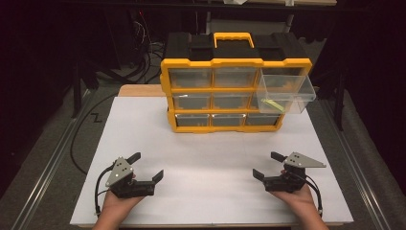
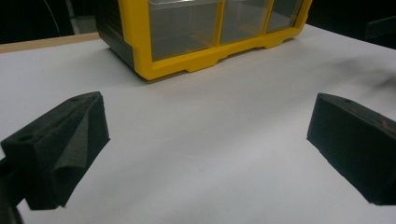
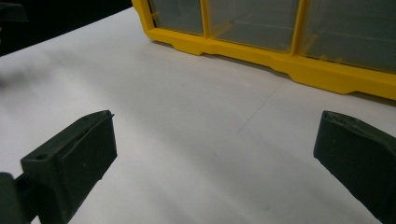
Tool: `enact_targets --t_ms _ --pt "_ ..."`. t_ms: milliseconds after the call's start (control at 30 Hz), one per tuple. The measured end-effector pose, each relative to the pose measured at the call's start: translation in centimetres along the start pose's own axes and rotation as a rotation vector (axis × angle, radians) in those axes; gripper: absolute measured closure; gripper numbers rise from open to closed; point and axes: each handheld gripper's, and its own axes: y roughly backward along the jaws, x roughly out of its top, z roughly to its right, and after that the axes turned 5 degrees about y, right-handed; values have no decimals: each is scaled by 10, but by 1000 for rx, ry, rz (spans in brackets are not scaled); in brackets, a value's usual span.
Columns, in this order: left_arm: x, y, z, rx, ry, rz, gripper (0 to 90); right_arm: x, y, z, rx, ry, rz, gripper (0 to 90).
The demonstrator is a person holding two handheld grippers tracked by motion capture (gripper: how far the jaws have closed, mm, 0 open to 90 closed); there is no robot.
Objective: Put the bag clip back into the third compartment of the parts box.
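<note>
A yellow and black drawer cabinet (image 1: pixel 225 91) with clear drawers stands at the back of the white board (image 1: pixel 210 158). Its top right drawer (image 1: pixel 285 93) is pulled far out and holds a small light green piece (image 1: pixel 273 104). My left gripper (image 1: pixel 146 166) rests near the front left of the board, open, with nothing between its jaws. My right gripper (image 1: pixel 268 164) rests near the front right, also open and holding nothing. In the left gripper view the cabinet (image 2: pixel 205 32) is ahead with bare board before it. The right gripper view has the cabinet's bottom row (image 3: pixel 280 32) ahead.
The board lies on a wooden table whose edge (image 1: pixel 141 90) shows behind it. Dark cables (image 1: pixel 84 129) run over the floor at the left. Metal rails (image 1: pixel 43 177) flank the table on both sides. Open board lies between the grippers and the cabinet.
</note>
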Motion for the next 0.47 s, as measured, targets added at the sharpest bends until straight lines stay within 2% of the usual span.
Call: enact_targets --t_ms 67,167,267,333,400,467 --pt "0 -2 -1 6 1 -7 4 -1 3 2 -30 -3 21 0" --pt "-1 -4 -1 18 7 -18 4 0 8 6 -22 -57 73 0" --pt "-2 -6 0 29 4 -35 4 -3 9 8 -35 -29 62 0" --pt "-3 -6 0 30 9 -37 4 -4 10 9 -26 -35 60 0" --pt "-3 -6 0 31 3 -44 4 -4 11 10 -38 -16 52 0" --pt "-3 -5 1 27 -1 -40 4 -4 12 10 -43 -19 54 0"
